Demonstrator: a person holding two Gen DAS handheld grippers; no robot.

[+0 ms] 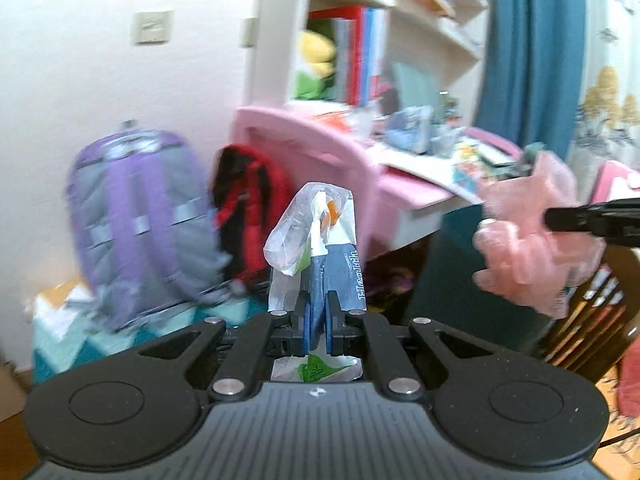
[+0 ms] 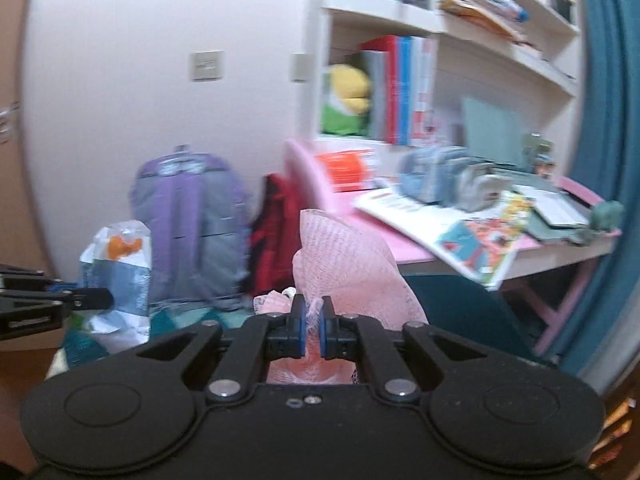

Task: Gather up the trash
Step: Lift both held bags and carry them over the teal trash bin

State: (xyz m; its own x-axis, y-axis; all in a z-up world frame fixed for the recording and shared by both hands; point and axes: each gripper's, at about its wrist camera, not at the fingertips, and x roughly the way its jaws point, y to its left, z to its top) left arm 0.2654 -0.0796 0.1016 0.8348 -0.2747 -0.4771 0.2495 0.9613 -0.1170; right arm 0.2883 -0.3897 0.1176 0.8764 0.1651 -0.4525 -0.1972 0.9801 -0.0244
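My left gripper [image 1: 319, 305] is shut on a white and blue plastic bag [image 1: 320, 236] with orange print, which stands up between the pads and hangs below them. The same plastic bag [image 2: 118, 264] shows at the left of the right wrist view, with the left gripper's fingers [image 2: 86, 298] on it. My right gripper [image 2: 313, 312] is shut on a pink plastic bag [image 2: 344, 268] that bulges up and to the right of the pads. In the left wrist view that pink bag [image 1: 532, 236] hangs at the right with the right gripper's finger [image 1: 592, 220] across it.
A pink desk [image 2: 408, 244] covered with books and papers stands ahead under white shelves [image 2: 380, 16]. A purple backpack [image 1: 136, 220] and a red and black bag [image 1: 248, 208] lean by the wall. A dark teal chair back [image 2: 464, 308] is just beyond the pink bag. A blue curtain [image 1: 528, 48] hangs right.
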